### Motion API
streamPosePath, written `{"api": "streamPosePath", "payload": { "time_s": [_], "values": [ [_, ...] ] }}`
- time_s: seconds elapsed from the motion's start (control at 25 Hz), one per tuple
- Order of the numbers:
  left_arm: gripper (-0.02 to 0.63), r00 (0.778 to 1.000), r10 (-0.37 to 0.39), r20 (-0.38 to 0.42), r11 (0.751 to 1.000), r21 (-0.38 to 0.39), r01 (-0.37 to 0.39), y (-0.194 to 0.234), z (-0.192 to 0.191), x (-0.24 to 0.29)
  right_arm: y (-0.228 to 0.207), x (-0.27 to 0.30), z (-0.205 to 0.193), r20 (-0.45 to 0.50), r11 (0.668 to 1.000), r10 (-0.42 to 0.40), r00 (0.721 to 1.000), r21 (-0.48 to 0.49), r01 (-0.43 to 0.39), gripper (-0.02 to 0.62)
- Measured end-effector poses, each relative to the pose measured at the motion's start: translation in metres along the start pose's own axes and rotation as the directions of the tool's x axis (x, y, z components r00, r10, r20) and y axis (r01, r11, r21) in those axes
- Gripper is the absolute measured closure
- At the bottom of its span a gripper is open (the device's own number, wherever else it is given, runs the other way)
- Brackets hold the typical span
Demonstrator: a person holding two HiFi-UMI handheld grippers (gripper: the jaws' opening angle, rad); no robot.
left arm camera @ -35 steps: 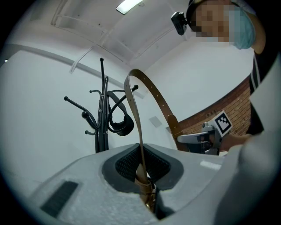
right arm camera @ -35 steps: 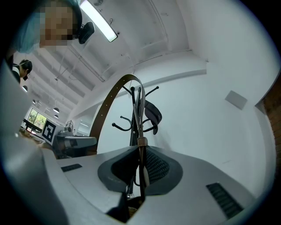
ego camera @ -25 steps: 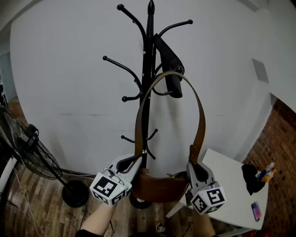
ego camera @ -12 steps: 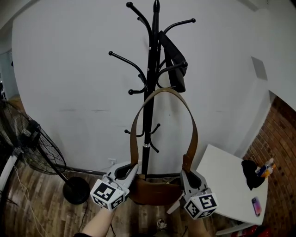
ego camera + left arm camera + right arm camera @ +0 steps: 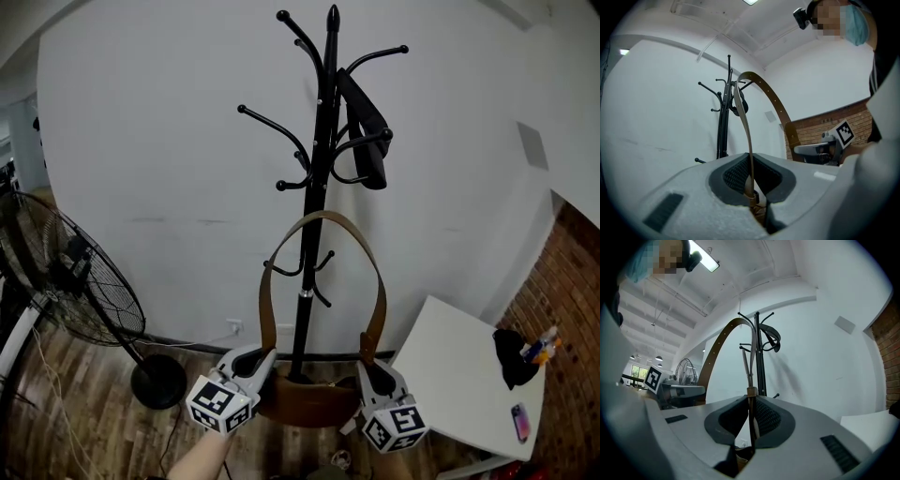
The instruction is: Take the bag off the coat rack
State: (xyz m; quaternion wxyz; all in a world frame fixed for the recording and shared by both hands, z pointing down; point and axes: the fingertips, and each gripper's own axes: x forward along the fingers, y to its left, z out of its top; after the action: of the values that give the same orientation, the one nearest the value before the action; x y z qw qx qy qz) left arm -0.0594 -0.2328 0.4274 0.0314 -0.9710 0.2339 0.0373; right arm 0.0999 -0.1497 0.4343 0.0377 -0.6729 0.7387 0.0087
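A brown leather bag (image 5: 305,403) hangs between my two grippers in front of the black coat rack (image 5: 323,141). Its strap (image 5: 323,217) stands up in an arch before the pole, below the upper hooks. My left gripper (image 5: 261,370) is shut on the strap's left end, seen edge-on between the pads (image 5: 751,185). At the right end of the strap, my right gripper (image 5: 373,380) is shut in the same way (image 5: 751,420). The strap (image 5: 771,101) curves across to the right gripper (image 5: 825,147).
A black folded item (image 5: 367,131) hangs on an upper hook of the rack. A standing fan (image 5: 84,281) is at the left on the wood floor. A white table (image 5: 469,375) at the right carries a black object (image 5: 511,361) and a phone (image 5: 518,422). A brick wall (image 5: 572,309) lies beyond.
The strap has come off the upper hook by the black item and now arches lower, in front of the pole. Both grippers and the bag have dropped lower in the view.
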Motion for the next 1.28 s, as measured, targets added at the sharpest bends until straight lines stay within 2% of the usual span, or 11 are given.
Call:
{"api": "streamPosePath", "payload": {
  "time_s": [0.48, 1.28],
  "values": [
    [0.588, 0.994, 0.093, -0.055, 0.995, -0.038, -0.095, -0.016, -0.028, -0.011, 0.001, -0.009, -0.029, -0.07, 0.996, 0.084, 0.994, 0.016, -0.083, 0.558],
    [0.588, 0.967, 0.214, -0.14, 0.969, -0.093, -0.228, -0.106, -0.061, -0.031, -0.027, -0.082, -0.062, -0.181, 0.979, 0.205, 0.962, 0.034, -0.203, 0.558]
  ]
}}
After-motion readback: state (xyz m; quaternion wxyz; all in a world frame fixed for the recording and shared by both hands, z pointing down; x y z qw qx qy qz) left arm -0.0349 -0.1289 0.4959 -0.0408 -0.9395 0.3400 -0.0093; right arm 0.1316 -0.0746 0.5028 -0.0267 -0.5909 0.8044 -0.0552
